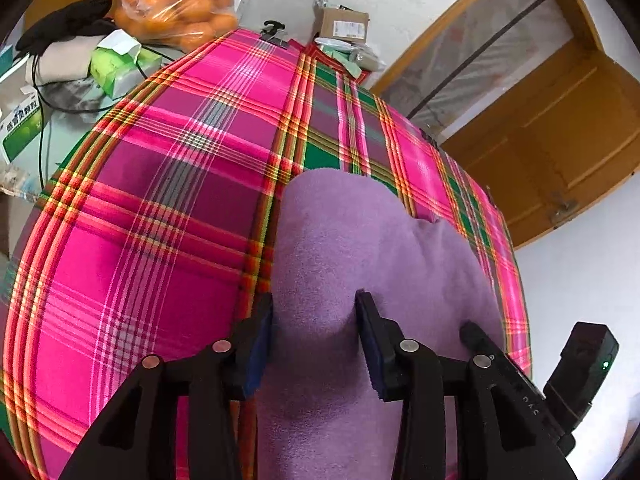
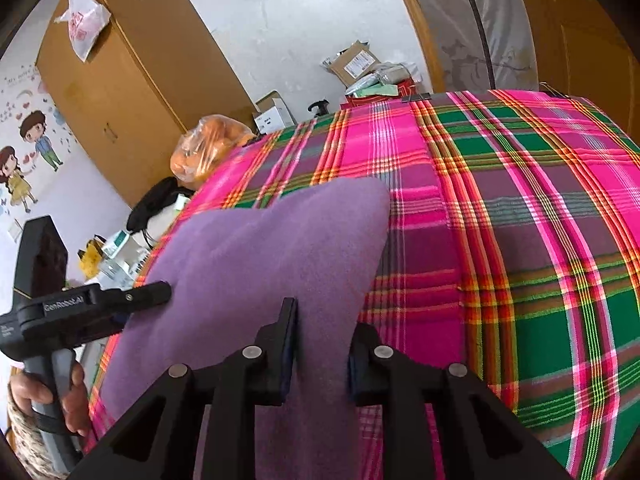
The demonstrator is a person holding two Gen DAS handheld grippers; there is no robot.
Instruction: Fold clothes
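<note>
A purple fleece garment (image 1: 352,240) lies bunched on the pink and green plaid tablecloth (image 1: 160,200). My left gripper (image 1: 314,304) is shut on a thick fold of it, and the cloth bulges up between the two fingers. In the right wrist view the same garment (image 2: 260,248) spreads toward the table's left edge over the plaid cloth (image 2: 520,220). My right gripper (image 2: 324,320) is shut on another fold near its right side. The left gripper (image 2: 160,292) shows there too, held by a hand (image 2: 76,396), its tip against the fleece.
A bag of oranges (image 1: 180,4), a green tissue pack (image 1: 120,64), black gloves and a cable crowd the far left. A cardboard box (image 1: 344,24) and a binder clip (image 1: 276,34) sit at the table's far edge. A wooden door (image 1: 560,140) stands to the right.
</note>
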